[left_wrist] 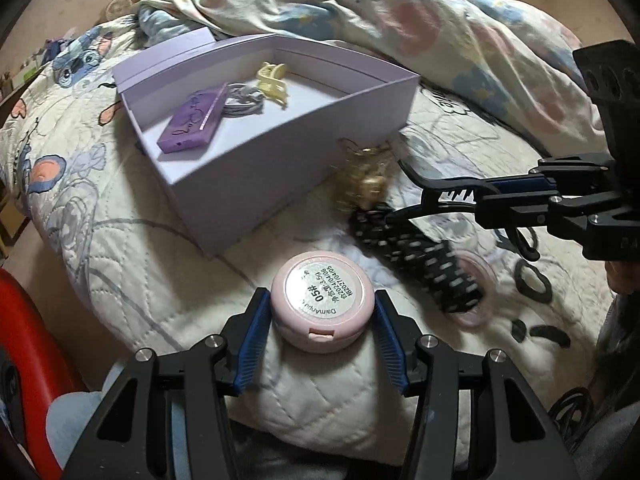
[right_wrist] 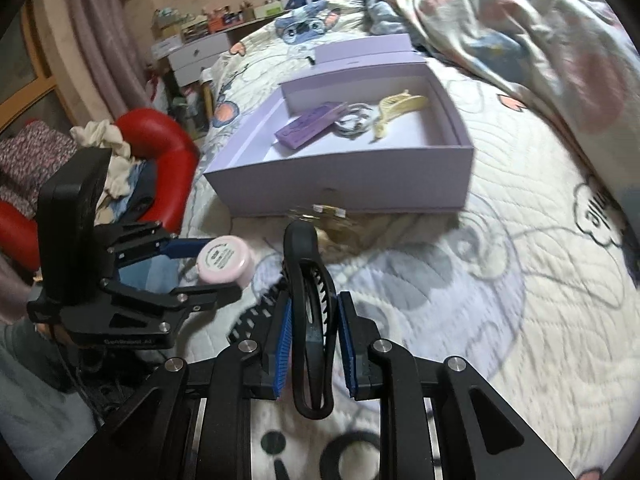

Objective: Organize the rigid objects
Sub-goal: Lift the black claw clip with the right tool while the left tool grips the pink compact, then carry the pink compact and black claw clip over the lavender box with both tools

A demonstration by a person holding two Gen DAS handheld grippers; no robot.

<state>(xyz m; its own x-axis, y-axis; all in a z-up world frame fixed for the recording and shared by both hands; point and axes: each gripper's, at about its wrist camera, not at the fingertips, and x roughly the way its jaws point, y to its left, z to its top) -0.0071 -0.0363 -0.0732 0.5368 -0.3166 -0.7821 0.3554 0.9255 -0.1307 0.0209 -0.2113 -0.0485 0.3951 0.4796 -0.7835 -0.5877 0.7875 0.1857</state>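
Note:
My left gripper [left_wrist: 322, 330] is shut on a round pink compact [left_wrist: 322, 299], held above the quilt; it also shows in the right wrist view [right_wrist: 225, 260]. My right gripper [right_wrist: 314, 344] is shut on a black hair clip [right_wrist: 310, 308], seen from the side in the left wrist view [left_wrist: 448, 192]. An open lilac box [left_wrist: 280, 168] lies ahead on the bed and holds a purple case [left_wrist: 192, 118], a grey coiled cable [left_wrist: 244, 100] and a yellow claw clip [left_wrist: 274, 80]. A black hair roller [left_wrist: 420, 260] and a gold clip [left_wrist: 366, 176] lie on the quilt.
A crumpled floral duvet [left_wrist: 440, 32] lies behind the box. A red chair [right_wrist: 160, 148] with clothes stands left of the bed. The box lid [right_wrist: 360, 50] rests behind the box. A clear pink-rimmed lid [left_wrist: 476, 280] lies under the roller.

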